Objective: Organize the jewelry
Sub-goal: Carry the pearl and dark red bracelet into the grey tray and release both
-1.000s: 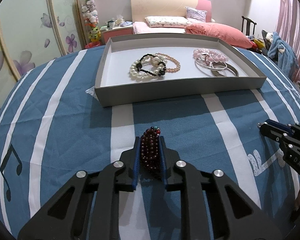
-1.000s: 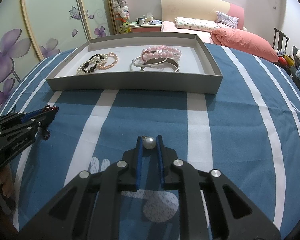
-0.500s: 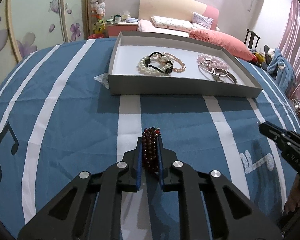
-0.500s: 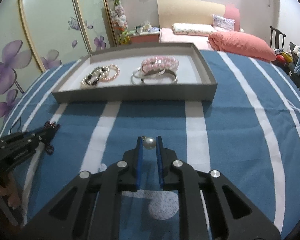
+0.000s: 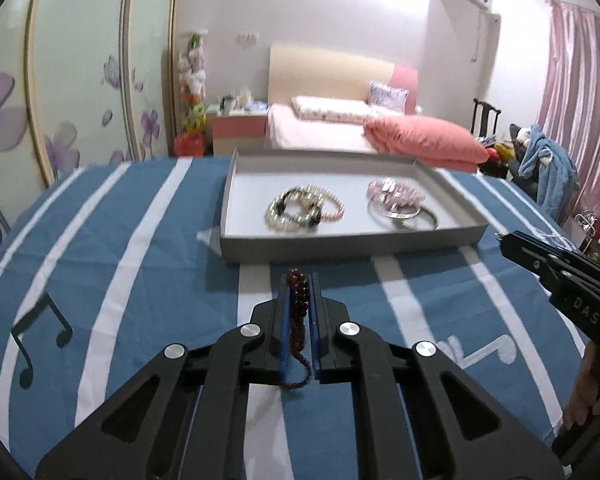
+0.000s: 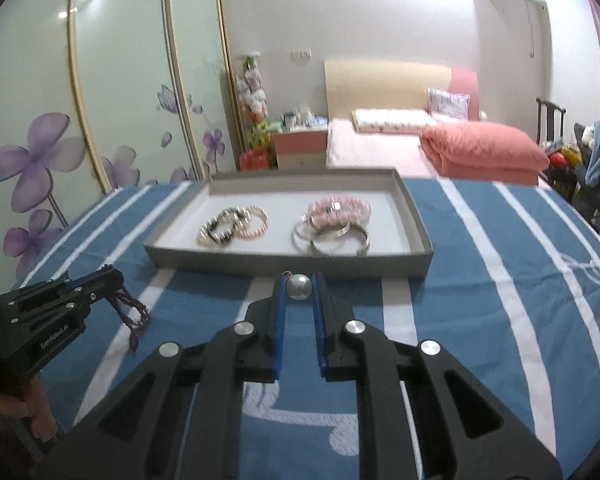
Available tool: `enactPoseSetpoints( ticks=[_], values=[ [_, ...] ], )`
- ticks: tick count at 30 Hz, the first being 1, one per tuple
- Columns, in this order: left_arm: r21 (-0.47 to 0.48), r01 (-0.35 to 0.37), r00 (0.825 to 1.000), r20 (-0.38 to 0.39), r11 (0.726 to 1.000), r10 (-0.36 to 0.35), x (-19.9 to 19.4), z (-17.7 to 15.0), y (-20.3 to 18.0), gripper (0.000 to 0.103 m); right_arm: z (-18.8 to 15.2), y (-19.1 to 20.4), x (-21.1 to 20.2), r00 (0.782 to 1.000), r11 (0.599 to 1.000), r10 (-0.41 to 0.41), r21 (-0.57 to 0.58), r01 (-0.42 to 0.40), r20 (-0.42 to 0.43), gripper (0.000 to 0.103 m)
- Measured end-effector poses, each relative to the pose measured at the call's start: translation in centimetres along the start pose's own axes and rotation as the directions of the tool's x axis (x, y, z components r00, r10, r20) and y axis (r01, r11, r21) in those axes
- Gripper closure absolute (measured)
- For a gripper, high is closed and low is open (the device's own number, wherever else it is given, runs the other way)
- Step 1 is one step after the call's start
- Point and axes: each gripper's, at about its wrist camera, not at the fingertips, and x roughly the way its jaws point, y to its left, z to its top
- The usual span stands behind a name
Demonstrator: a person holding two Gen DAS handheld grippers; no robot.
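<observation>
My left gripper [image 5: 299, 280] clamps the dark bead bracelet [image 5: 298, 312] between its pads, loop hanging below. My right gripper [image 6: 300, 280] pinches the pearl [image 6: 299, 286] at its fingertips.

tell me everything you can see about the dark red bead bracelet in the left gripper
The dark red beaded bracelet is a strand of small glossy round beads, doubled into loops. The left gripper is shut on it between blue pads, a loop hanging free underneath, above the blue striped cloth. From the right wrist view it dangles clear of the cloth.
</observation>
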Motion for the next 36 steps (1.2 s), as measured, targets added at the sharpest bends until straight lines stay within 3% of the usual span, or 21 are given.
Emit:
enactPoseSetpoints(
  ticks=[4, 16, 26, 36],
  values=[
    [-0.018, 0.033, 0.999, 0.024, 0.999, -0.033, -0.6, 0.6, 0.1, 0.094, 0.6, 0.6, -0.7, 0.999, 1.000, 0.007, -0.015, -0.007, 0.035, 0.089],
    [-0.003, 0.008, 0.992, 0.128, 1.000, -0.008, -2.6, 1.9, -0.4, 0.094, 1.4, 0.9, -1.9, 0.993, 1.000, -0.006, -0.001, 0.006, 0.119, 0.089],
    [0.054, -0.042, 0.974, 0.226, 0.998, 0.028, -3.5, 2.7, -2.5, 0.094, 2.7, 2.7, -3.4, 0.966, 0.996, -0.065, -0.045, 0.078, 0.251, 0.089],
    [0.064, -0.061, 0.963, 0.266, 0.996, 0.041, -3.2, 3.6, -2.8, 0.094, 4.0, 2.9, -3.4, 0.947, 0.993, -0.092, -0.043, 0.110, 0.308, 0.089]
  ],
)
